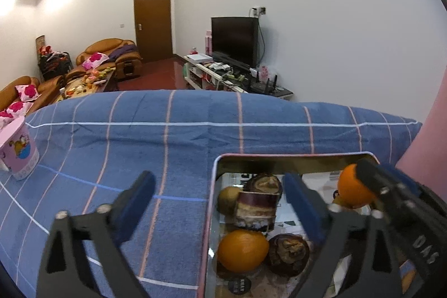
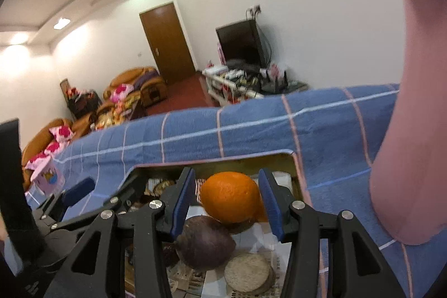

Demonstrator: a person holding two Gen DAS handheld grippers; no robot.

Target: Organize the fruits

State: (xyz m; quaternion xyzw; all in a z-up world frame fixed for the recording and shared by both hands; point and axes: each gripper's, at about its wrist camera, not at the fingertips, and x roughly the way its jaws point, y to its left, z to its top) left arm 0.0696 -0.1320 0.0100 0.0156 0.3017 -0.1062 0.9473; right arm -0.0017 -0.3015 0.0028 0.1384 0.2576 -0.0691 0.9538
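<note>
A metal tin (image 1: 215, 172) sits on the blue checked cloth (image 1: 167, 136) and holds mixed fruit. In the left wrist view an orange (image 1: 242, 250) lies near the tin's front, with dark mangosteens (image 1: 289, 253) and a kiwi (image 1: 227, 198) around it. My left gripper (image 1: 220, 205) is open and empty, straddling the tin's left wall. My right gripper (image 2: 227, 196) has its blue pads on either side of a second orange (image 2: 230, 196), over the tin (image 2: 290, 155); contact on both sides is unclear. That orange also shows in the left wrist view (image 1: 353, 186). A purple fruit (image 2: 205, 242) lies below it.
A pink cartoon cup (image 1: 16, 150) stands at the cloth's left edge. A pink sleeve (image 2: 405, 130) is at the right. A round woven coaster (image 2: 248, 273) lies in the tin. Sofas, a door and a TV stand are far behind.
</note>
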